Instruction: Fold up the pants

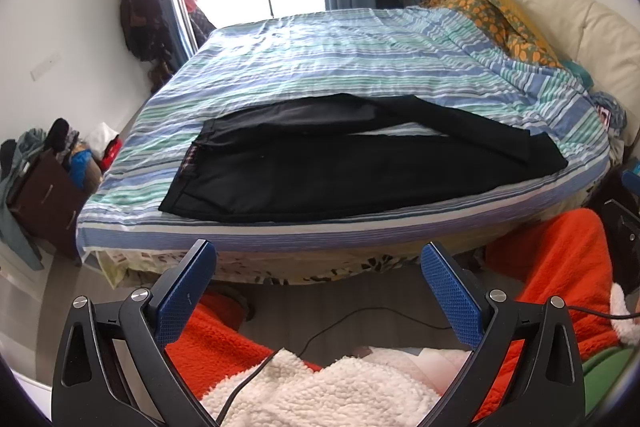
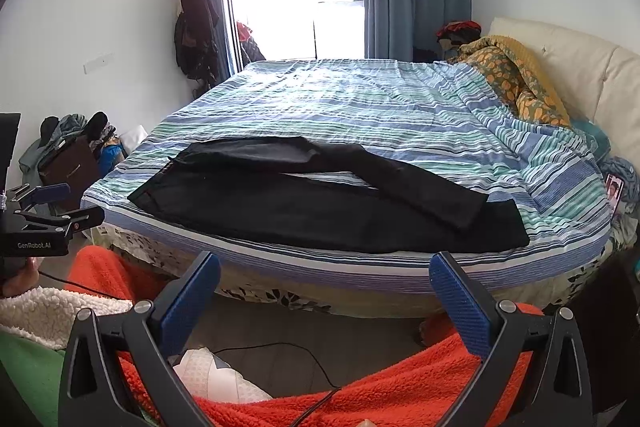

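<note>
- "GenRobot.AI" in white letters on the black body of the left gripper (image 2: pixel 60 205), at the far left edge of the right wrist view; no other readable writing.
- Left gripper (image 1: pixel 318 255) held low in front of the bed (image 1: pixel 320 59), blue fingers (image 1: pixel 188 287) spread wide, nothing between them.
- Black pants (image 1: pixel 320 167) flat on the striped blanket (image 1: pixel 360 51), near the front edge of the bed, well apart from both grippers.
- Long axis of the pants across the bed, left to right: waistband (image 1: pixel 184 171) at the left end, leg ends (image 1: pixel 548 155) at the right.
- Far leg (image 2: pixel 400 175) angled toward the near one, crossing onto it near the right end; strip of blanket visible between the two legs.
- Right gripper (image 2: pixel 324 267) also low before the bed edge, fingers (image 2: pixel 460 299) spread wide, empty.
- Orange patterned quilt (image 2: pixel 516 79) bunched at the right, against the cream headboard (image 2: pixel 580 67).
- Red fleece (image 2: pixel 400 379) below both grippers.
</note>
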